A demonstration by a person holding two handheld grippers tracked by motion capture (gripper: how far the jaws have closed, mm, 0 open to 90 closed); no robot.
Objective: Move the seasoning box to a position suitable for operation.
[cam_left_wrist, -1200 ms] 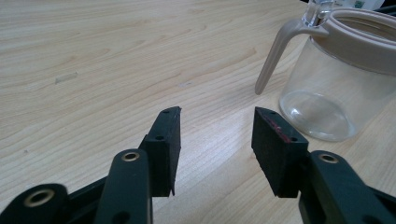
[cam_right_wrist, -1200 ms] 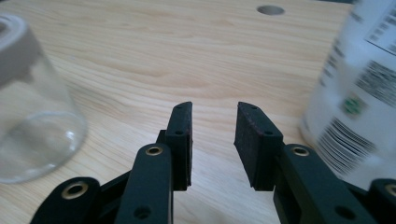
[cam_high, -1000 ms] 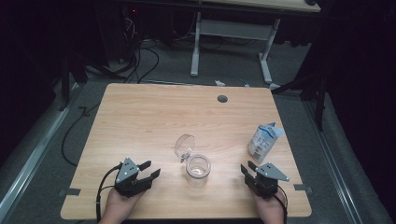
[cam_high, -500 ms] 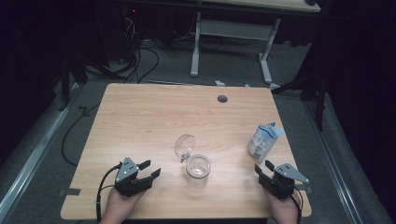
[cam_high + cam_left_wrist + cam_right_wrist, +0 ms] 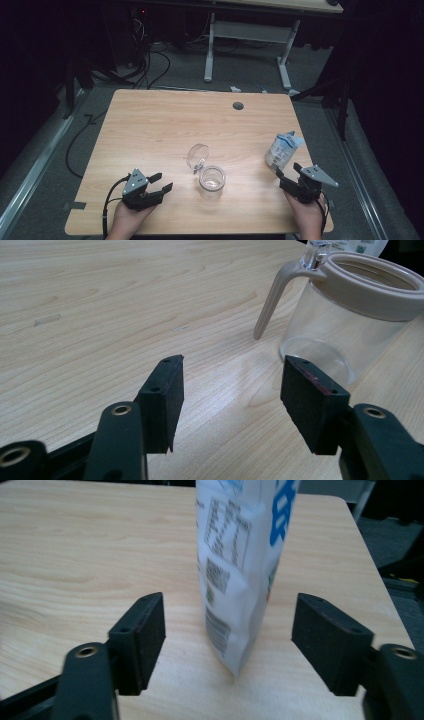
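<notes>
Right tool [image 5: 290, 172]: I held it wide open, jaws either side of the white and blue paper pouch [image 5: 282, 150], probably to grab it.
Left tool [image 5: 160, 182]: wide open, holding nothing, beside the clear glass jar with the tan rim [image 5: 212, 181].

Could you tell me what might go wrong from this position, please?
1. The pouch stands upright on a narrow base, in line with the gap of the open right gripper. An off-centre approach could tip it before the jaws close.
2. The glass jar is open, its hinged lid flipped back. The open left gripper is close beside it, so a careless sweep might knock it.
</notes>
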